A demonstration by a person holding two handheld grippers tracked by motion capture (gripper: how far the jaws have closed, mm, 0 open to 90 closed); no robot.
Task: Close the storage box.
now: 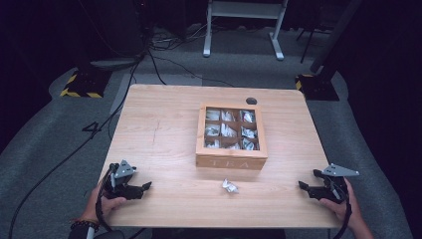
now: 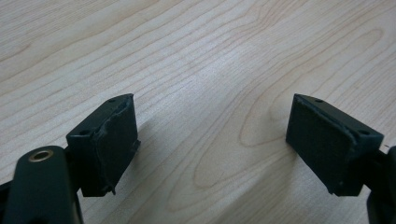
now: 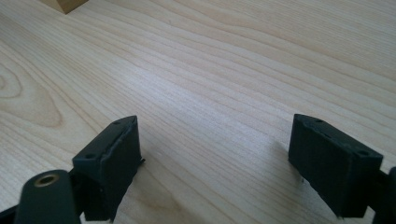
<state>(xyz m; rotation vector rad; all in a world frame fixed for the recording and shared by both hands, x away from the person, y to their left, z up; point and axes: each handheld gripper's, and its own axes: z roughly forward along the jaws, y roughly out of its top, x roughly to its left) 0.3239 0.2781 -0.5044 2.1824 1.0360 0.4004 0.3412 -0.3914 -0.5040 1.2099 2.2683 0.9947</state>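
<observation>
A small crumpled white tea packet [image 1: 230,186] lies low in the frame's centre, just below the wooden compartmented tea box [image 1: 231,162], between the left gripper [image 1: 144,188] and right gripper [image 1: 304,187], both open and empty.

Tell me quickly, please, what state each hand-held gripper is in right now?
Left hand-held gripper: open, holding nothing, over bare table.
Right hand-held gripper: open, holding nothing.

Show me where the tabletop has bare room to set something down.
Bare wood left of the tea box up to the table edge, and a narrower strip on its right. In front, the packet sits between left gripper and right gripper, both open: tighter.
</observation>
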